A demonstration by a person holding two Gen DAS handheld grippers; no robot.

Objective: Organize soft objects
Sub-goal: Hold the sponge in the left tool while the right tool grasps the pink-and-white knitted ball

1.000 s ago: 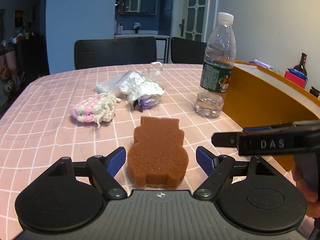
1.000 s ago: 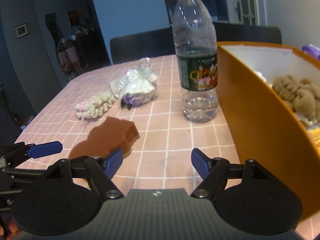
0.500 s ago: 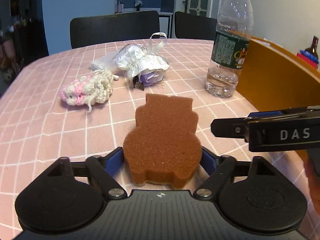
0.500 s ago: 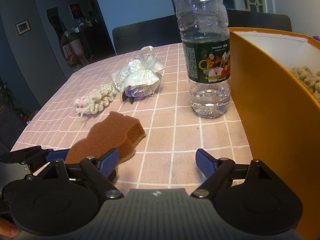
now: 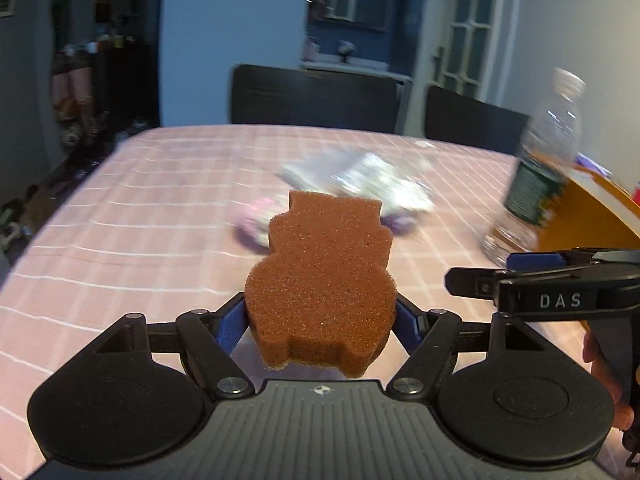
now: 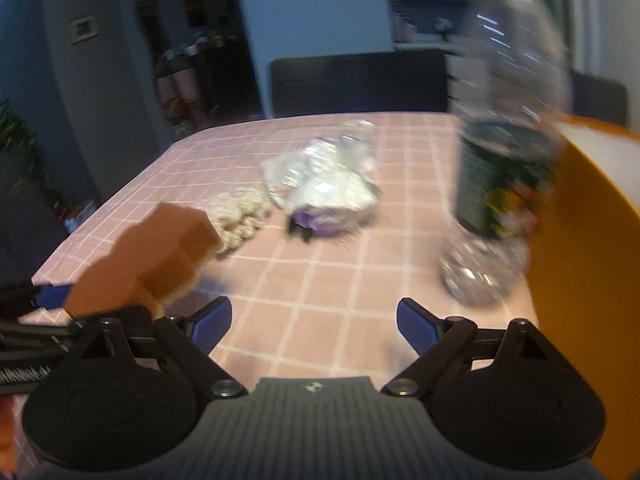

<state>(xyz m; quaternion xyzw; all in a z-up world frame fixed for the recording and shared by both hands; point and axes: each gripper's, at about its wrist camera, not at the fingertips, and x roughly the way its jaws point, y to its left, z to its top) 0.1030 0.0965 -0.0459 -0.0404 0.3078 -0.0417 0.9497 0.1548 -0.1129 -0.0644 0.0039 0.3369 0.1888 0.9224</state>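
The bear-shaped sponge [image 5: 320, 280] is rust brown, and the tablecloth [image 5: 160, 208] under it is pink with a white grid. Beyond the sponge lie a cream-and-pink crocheted piece [image 6: 240, 216] and a silvery wrapper [image 6: 324, 176] over something purple. The water bottle [image 6: 504, 168] is clear with a dark green label, beside an orange box [image 6: 580, 280].

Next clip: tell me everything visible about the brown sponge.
The brown sponge is a flat slab of coarse, porous foam cut in a bear-like outline: two small ears on a narrower head, wider rounded body, stubby feet. A paler layer shows along its underside edge. The left tongs are shut on its body, blue pads pressing both sides. It appears lifted clear of the pink checked tablecloth, roughly level, head pointing away from the camera. The right wrist view shows it blurred, nothing else touching it.
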